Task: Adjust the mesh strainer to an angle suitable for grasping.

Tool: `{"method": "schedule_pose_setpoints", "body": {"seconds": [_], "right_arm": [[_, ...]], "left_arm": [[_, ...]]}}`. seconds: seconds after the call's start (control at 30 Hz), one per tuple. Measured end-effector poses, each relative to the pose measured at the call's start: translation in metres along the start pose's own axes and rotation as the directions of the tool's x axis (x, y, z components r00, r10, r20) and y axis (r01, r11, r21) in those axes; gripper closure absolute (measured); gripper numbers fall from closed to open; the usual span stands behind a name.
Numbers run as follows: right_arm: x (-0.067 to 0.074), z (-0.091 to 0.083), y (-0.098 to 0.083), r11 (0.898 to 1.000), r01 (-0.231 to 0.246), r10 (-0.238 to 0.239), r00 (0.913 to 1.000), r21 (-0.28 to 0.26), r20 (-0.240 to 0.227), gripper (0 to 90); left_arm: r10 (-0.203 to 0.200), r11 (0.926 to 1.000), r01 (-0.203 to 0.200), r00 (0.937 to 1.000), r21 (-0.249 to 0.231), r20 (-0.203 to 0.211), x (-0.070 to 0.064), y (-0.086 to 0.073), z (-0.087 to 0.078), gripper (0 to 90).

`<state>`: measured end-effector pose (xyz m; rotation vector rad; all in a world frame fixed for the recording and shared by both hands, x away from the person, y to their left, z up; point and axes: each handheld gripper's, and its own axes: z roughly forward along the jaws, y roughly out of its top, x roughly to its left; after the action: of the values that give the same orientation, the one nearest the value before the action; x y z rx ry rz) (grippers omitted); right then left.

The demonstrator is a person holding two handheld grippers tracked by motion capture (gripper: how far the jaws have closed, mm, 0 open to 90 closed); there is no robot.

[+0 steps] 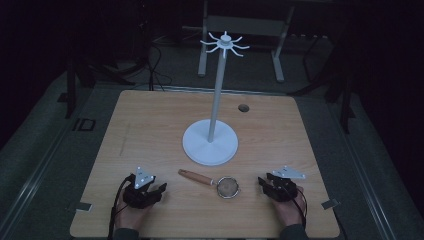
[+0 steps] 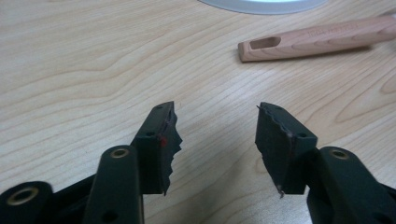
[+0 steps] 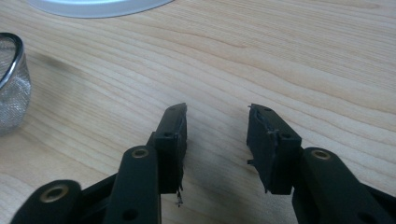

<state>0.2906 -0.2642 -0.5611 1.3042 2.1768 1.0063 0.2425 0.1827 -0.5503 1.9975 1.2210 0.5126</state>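
A small strainer lies near the table's front edge, with a mesh bowl (image 1: 228, 187) and a wooden handle (image 1: 195, 177) pointing left. Behind it stands a white stand (image 1: 210, 145) with a round base, a tall pole and hooked arms (image 1: 224, 43) at the top. My left gripper (image 1: 152, 191) rests low at the front left, open and empty. The handle end (image 2: 313, 43) lies ahead and to the right of its jaws. My right gripper (image 1: 266, 184) rests at the front right, open and empty, with the mesh bowl (image 3: 11, 88) off to its left.
The wooden table (image 1: 150, 130) has a small dark hole (image 1: 243, 107) at the back right. Metal clips (image 1: 83, 206) sit at the front corners. Beyond the table are dark floor, cables and a white frame (image 1: 240, 30).
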Motion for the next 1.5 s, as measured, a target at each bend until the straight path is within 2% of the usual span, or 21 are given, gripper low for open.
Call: {"method": "schedule_pose_setpoints", "body": {"seconds": [0.17, 0.2, 0.3, 0.57, 0.77, 0.97, 1.07, 1.1, 1.13, 1.23, 1.33, 1.47, 1.5], "right_arm": [[0.003, -0.005, 0.003, 1.000, 0.014, -0.014, 0.9999, -0.017, -0.006, 60.3], [0.005, -0.005, 0.004, 1.000, 0.025, -0.025, 0.9997, -0.013, -0.005, 61.5], [0.006, -0.004, 0.004, 1.000, 0.021, -0.021, 0.9995, 0.003, -0.023, 63.2], [0.017, -0.008, 0.018, 0.997, 0.076, -0.076, 0.9952, 0.005, -0.062, 62.0], [0.031, -0.005, 0.028, 0.989, 0.143, -0.139, 0.9845, 0.026, -0.107, 61.3], [0.041, -0.004, 0.042, 0.981, 0.193, -0.188, 0.9743, 0.029, -0.124, 62.0], [0.045, -0.003, 0.049, 0.972, 0.230, -0.222, 0.9647, 0.042, -0.142, 61.8], [0.045, -0.003, 0.049, 0.972, 0.230, -0.222, 0.9647, 0.042, -0.142, 61.8], [0.049, -0.002, 0.053, 0.964, 0.260, -0.249, 0.9569, 0.055, -0.149, 61.8], [0.054, -0.001, 0.058, 0.954, 0.292, -0.279, 0.9469, 0.064, -0.160, 61.7], [0.057, 0.001, 0.063, 0.948, 0.310, -0.296, 0.9404, 0.068, -0.168, 61.5], [0.061, 0.002, 0.067, 0.945, 0.319, -0.304, 0.9381, 0.075, -0.166, 60.4], [0.063, 0.003, 0.070, 0.941, 0.330, -0.314, 0.9346, 0.078, -0.167, 59.2]], "left_arm": [[-0.017, 0.9997, 0.017, 0.9996, -0.017, 0.020, 0.001, 0.000, -0.002, 49.6], [-0.040, 0.9990, 0.041, 0.9982, -0.018, 0.046, 0.002, 0.001, -0.003, 49.6], [-0.038, 0.9992, 0.038, 0.9987, -0.011, 0.035, 0.003, 0.002, -0.003, 49.6], [-0.052, 0.9986, 0.052, 0.9986, 0.014, 0.011, 0.007, 0.001, -0.002, 48.9], [-0.051, 0.9984, 0.051, 0.9986, 0.026, 0.012, 0.007, 0.001, -0.001, 47.4], [-0.063, 0.9978, 0.063, 0.9979, 0.022, 0.014, 0.008, 0.001, -0.001, 46.3], [-0.063, 0.9976, 0.063, 0.9979, 0.028, 0.013, 0.008, 0.001, -0.001, 45.8], [-0.063, 0.9976, 0.063, 0.9979, 0.028, 0.013, 0.008, 0.001, -0.001, 45.8], [-0.064, 0.9975, 0.064, 0.9978, 0.030, 0.012, 0.009, 0.001, -0.001, 45.7], [-0.068, 0.9973, 0.067, 0.9976, 0.030, 0.012, 0.009, 0.001, -0.001, 45.4], [-0.069, 0.9971, 0.069, 0.9975, 0.031, 0.010, 0.009, 0.001, -0.001, 45.3], [-0.069, 0.9972, 0.068, 0.9976, 0.032, 0.011, 0.009, 0.001, -0.001, 45.4], [-0.068, 0.9972, 0.068, 0.9976, 0.032, 0.012, 0.009, 0.001, -0.001, 45.6]]}}
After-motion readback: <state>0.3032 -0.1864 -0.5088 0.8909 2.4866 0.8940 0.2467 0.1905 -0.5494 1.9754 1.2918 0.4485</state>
